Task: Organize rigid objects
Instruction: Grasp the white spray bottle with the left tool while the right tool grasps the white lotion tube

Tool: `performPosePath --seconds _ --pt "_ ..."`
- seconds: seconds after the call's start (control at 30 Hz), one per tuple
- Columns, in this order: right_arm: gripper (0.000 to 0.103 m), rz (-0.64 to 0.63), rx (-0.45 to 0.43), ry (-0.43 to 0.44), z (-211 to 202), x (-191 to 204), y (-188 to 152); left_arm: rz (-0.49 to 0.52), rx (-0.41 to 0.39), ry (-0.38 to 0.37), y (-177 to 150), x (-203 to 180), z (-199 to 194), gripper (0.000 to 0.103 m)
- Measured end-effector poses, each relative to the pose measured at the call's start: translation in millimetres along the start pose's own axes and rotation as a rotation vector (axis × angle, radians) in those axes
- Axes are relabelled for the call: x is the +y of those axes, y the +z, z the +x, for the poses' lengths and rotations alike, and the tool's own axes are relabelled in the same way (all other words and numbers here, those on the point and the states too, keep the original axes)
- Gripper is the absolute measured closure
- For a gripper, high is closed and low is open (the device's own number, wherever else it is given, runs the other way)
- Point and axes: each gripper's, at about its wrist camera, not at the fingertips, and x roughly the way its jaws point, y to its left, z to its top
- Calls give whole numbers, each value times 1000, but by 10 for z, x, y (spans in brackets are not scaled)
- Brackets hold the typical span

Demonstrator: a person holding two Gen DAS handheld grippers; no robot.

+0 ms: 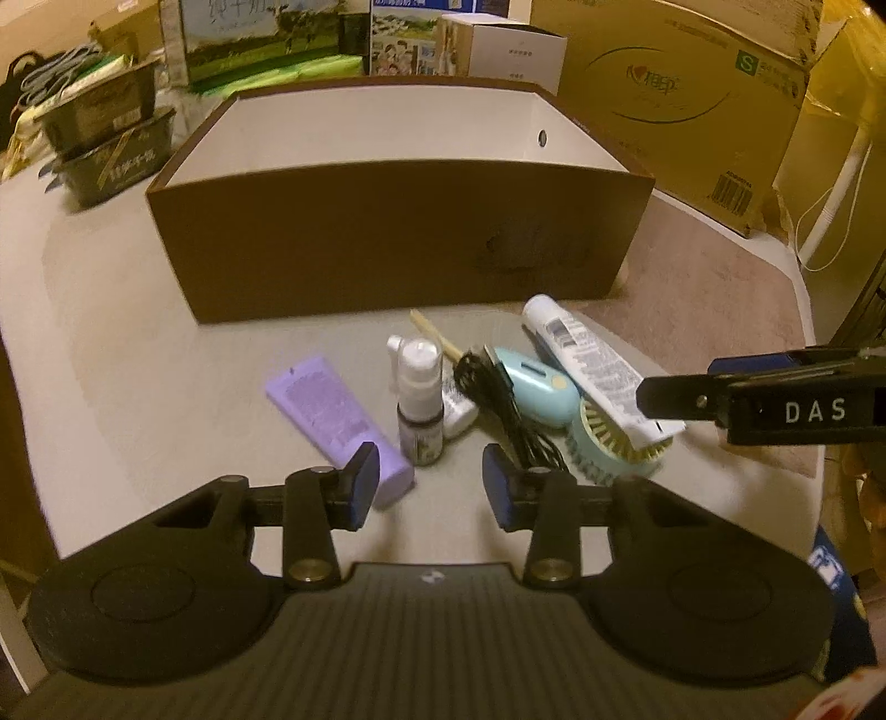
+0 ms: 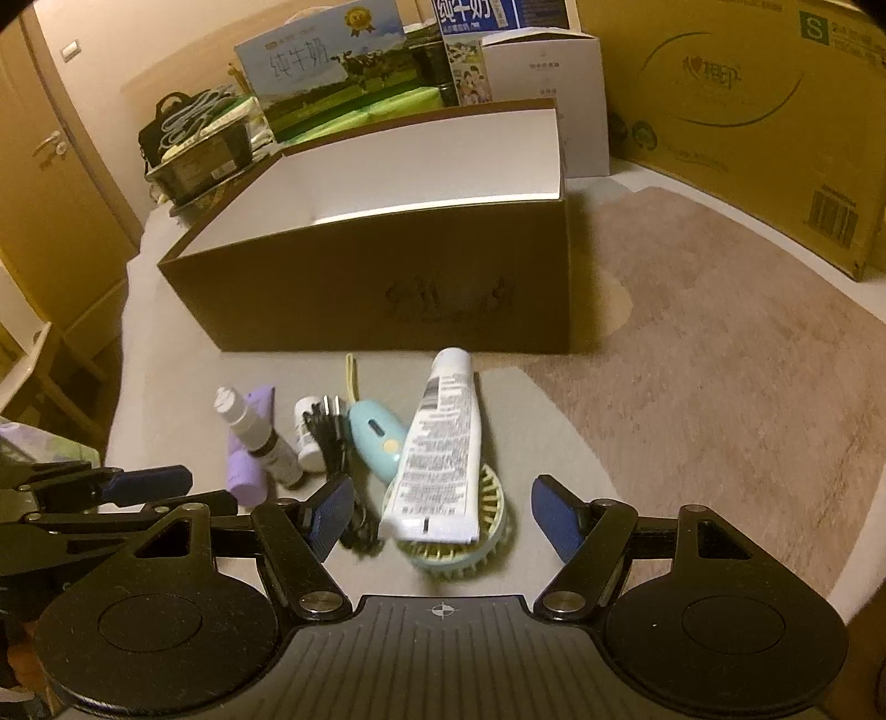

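While you hold both grippers tilted down over the grey table, the biggest thing ahead of you is the brown box, open at the top, its white inside walls bare as far as you can see; its floor is hidden behind the near wall. Behind it stand a large cardboard carton, a white box and milk cartons, with dark trays stacked off to the left.

Your left gripper has its jaws apart with nothing between them; its blue pads hover just short of the spray bottle, which stands upright, and the left pad overlaps the near end of the purple tube lying flat. Your right gripper stands wide open and empty, its jaws either side of the near end of the white tube.

That white tube lies across the light-blue hand fan, its crimped end resting on the fan's round ribbed head. Left of the fan lies a black cable with its plug, and beside it a small white bottle. A thin yellow strap trails from the fan toward the box. All of these lie close together, in front of the box and outside it.
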Motion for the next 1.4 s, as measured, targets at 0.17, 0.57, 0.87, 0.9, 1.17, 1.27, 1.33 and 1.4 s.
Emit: performPosePath --seconds 0.17,0.57,0.87,0.9,1.17,1.27,1.33,1.4 --pt "31 7 5 3 94 -31 38 34 -11 16 43 -17 152 69" --pt "32 21 10 1 245 -113 109 36 32 10 127 53 466 83" --pt "36 9 16 4 469 -75 209 -28 136 31 393 198 726 86" --pt "37 9 20 4 505 -72 224 -22 140 39 400 195 757 86" --pt "45 26 54 4 717 -94 298 0 168 25 444 237 870 82" --pt "48 31 55 9 758 -111 318 -8 186 19 444 273 945 82" --pt "49 31 58 1 780 -118 334 -5 180 17 448 275 977 81" --pt "50 35 65 -3 807 -133 346 7 172 16 467 270 1014 81"
